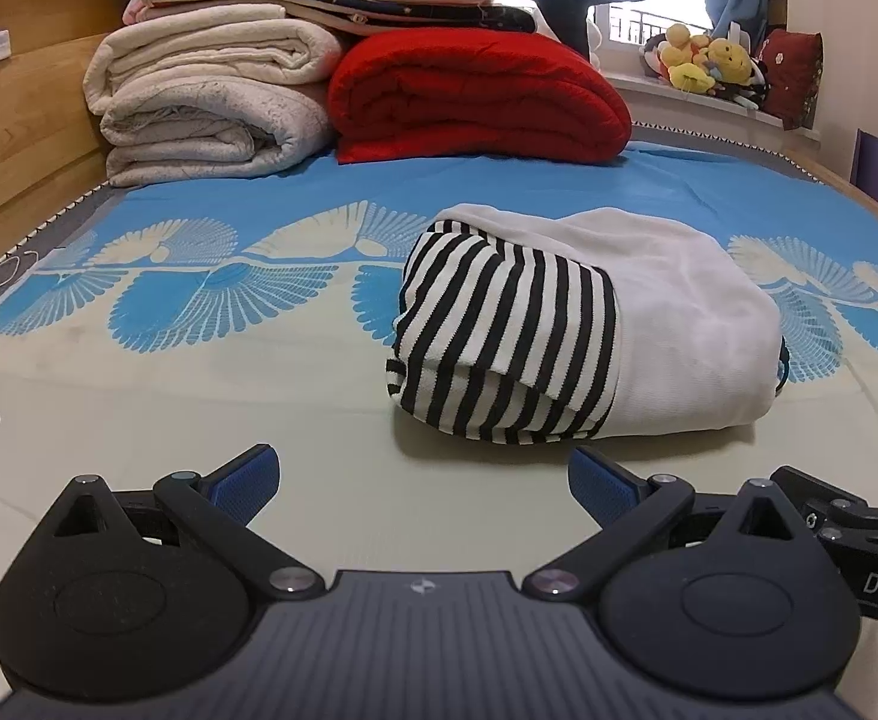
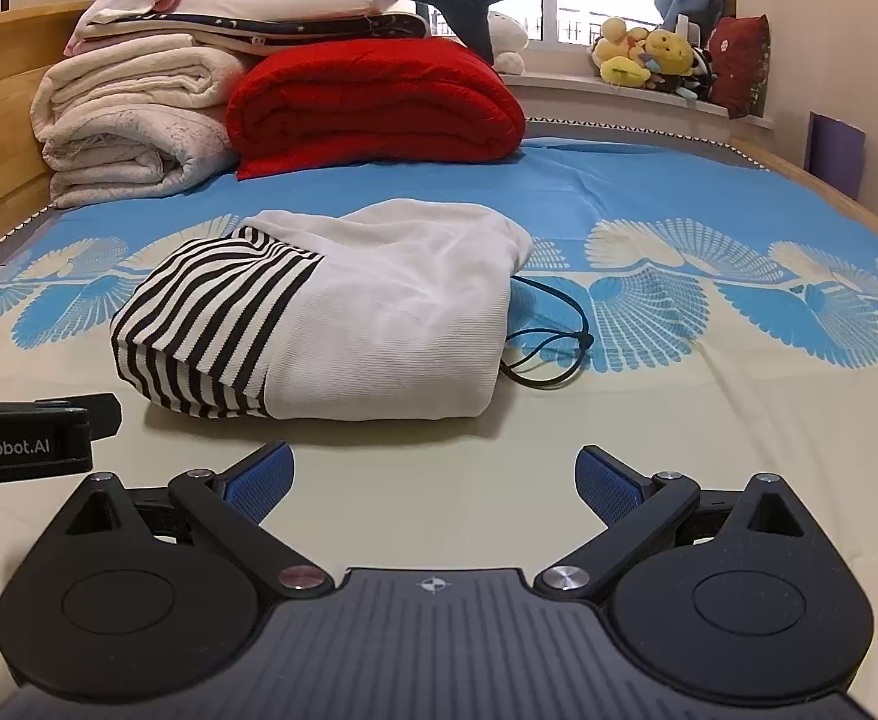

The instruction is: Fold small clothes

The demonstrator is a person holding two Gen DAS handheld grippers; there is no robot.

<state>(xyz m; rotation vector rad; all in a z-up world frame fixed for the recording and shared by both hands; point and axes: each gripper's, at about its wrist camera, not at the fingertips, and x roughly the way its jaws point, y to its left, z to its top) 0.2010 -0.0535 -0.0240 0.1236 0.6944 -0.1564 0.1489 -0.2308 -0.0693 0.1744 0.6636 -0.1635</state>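
Lying on the bed (image 2: 709, 420), the top (image 2: 379, 324) looks already folded, and both tongs, left gripper (image 1: 424, 489) and right gripper (image 2: 433, 486), are held apart and empty.

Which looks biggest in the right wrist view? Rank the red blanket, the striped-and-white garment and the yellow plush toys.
1. Striped-and-white garment, though it lies nearest the camera.
2. Red blanket, nearly as large despite lying farther back.
3. Yellow plush toys, smallest, farthest.
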